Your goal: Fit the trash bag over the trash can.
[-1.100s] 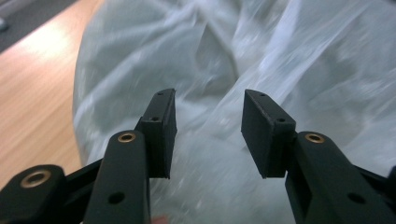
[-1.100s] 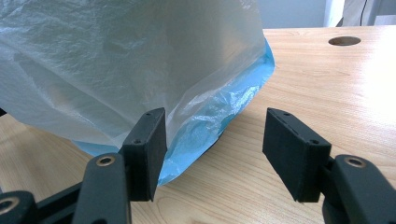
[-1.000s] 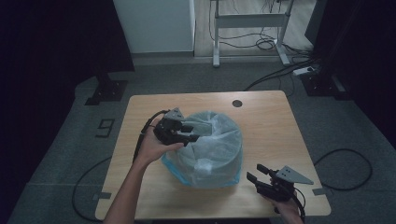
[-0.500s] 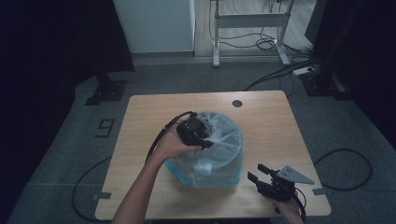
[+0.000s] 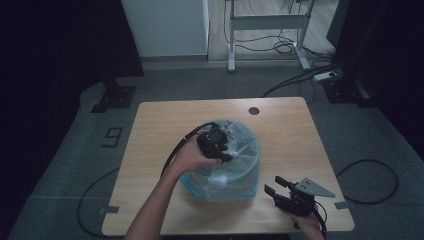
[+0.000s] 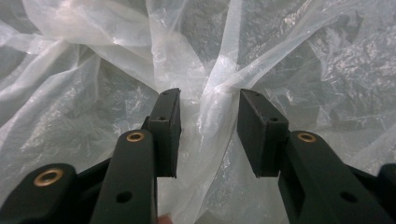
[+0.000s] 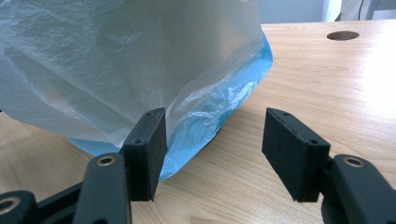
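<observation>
A translucent plastic bag (image 5: 237,162) covers a blue bin (image 5: 192,186) in the middle of the wooden table (image 5: 290,130). My left gripper (image 5: 220,145) is on top of the bag, left of its centre, pointing down into the film. In the left gripper view a gathered fold of the bag (image 6: 212,107) stands between the jaws of the left gripper (image 6: 208,100). The jaws have just been closing, and gaps still show beside the fold. My right gripper (image 5: 274,185) rests open near the table's front right, by the bag's lower edge (image 7: 224,102), with bare wood between the pads of the right gripper (image 7: 215,121).
A round cable hole (image 5: 254,110) lies in the table's far side. The left gripper's cable (image 5: 175,152) loops off the table's left. Beyond the table stand a white cabinet (image 5: 165,25) and a metal desk frame (image 5: 265,22), with cables on the floor.
The left hand has moved right from the bag's left rim toward its top centre and slightly down. The right gripper has stayed put.
</observation>
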Demonstrator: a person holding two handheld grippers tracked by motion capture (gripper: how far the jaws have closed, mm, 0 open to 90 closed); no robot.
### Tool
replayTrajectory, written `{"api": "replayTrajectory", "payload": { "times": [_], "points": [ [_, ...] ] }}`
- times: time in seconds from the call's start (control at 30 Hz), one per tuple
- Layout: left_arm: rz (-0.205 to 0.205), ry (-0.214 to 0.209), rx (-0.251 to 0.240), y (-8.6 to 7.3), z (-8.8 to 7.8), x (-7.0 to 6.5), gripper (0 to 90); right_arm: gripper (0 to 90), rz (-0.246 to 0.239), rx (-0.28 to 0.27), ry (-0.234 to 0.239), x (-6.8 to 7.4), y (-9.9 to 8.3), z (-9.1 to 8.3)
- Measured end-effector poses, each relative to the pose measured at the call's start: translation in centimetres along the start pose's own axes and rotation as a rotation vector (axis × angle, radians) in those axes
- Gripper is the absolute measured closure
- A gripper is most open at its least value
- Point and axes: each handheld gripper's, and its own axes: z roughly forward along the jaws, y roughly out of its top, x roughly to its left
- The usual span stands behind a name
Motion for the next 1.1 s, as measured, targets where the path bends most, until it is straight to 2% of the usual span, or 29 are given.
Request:
{"api": "replayTrajectory", "payload": {
  "times": [0.13,0.4,0.53,0.63,0.73,0.87,1.03,1.1],
  "points": [
    [-0.003,-0.010,-0.018,-0.2,-0.3,0.1,57.3,39.2,0.002,0.002,-0.003,0.0,0.0,0.0],
    [-0.010,-0.013,-0.112,-1.2,-2.4,0.1,52.4,39.1,0.005,0.003,-0.009,-0.1,-0.1,0.0],
    [-0.034,-0.019,-0.185,-2.4,-3.7,0.3,46.8,38.9,0.003,0.004,-0.010,0.0,-0.1,0.1],
    [-0.058,-0.002,-0.210,-3.2,-4.2,0.5,45.6,38.9,0.002,0.008,-0.011,0.0,-0.1,0.2],
    [-0.080,0.020,-0.205,-3.2,-4.1,0.7,48.7,39.0,0.003,0.009,-0.013,0.1,-0.2,0.3],
    [-0.082,0.033,-0.186,-2.4,-3.5,0.7,53.1,38.9,-0.002,0.014,-0.012,0.3,-0.2,0.4],
    [-0.050,0.026,-0.131,-1.2,-2.4,0.0,58.0,39.0,0.006,0.010,-0.015,0.0,-0.2,0.3],
    [-0.024,0.016,-0.115,-0.9,-2.0,-0.4,60.4,39.0,0.004,0.010,-0.016,0.0,-0.2,0.3]
  ]
}}
